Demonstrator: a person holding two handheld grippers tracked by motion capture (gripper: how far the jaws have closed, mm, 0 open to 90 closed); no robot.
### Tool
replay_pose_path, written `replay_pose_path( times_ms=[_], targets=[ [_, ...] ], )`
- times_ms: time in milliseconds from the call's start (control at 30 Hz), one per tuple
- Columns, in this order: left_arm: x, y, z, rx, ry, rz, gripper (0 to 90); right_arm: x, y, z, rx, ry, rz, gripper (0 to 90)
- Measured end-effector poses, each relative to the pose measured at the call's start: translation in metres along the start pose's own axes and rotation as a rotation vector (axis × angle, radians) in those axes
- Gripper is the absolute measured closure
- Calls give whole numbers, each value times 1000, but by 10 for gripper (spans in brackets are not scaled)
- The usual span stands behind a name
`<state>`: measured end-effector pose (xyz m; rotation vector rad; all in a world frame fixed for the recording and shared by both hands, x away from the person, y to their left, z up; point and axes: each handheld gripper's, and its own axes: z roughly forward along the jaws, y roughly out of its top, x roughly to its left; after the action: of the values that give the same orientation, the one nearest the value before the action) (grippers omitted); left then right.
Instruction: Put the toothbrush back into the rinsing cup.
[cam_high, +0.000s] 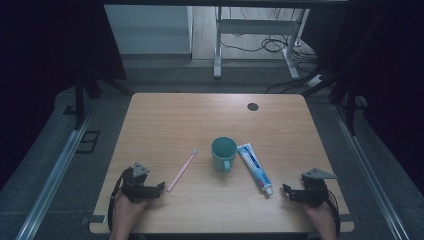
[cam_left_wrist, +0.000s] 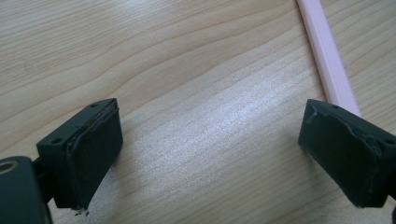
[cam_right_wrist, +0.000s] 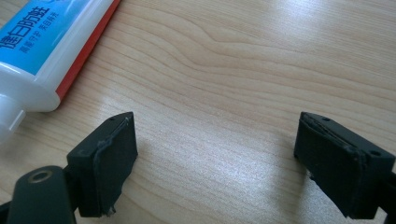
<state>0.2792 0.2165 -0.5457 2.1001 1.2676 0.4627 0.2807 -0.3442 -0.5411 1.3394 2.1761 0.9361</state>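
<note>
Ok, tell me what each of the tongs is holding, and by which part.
Nothing is held. The left tongs stand open beside the pink toothbrush; the right tongs stand open near the toothpaste tube.

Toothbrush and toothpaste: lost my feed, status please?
Left tool open beside toothbrush. Right tool open near toothpaste. Both untouched, nothing blocking.
</note>
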Motion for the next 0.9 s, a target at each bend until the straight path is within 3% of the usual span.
replay_pose_path(
  times_ms=[900],
  targets=[
    [0,2,1,0,1,-3,59,0,0,0,0,-2,3,130]
  ],
)
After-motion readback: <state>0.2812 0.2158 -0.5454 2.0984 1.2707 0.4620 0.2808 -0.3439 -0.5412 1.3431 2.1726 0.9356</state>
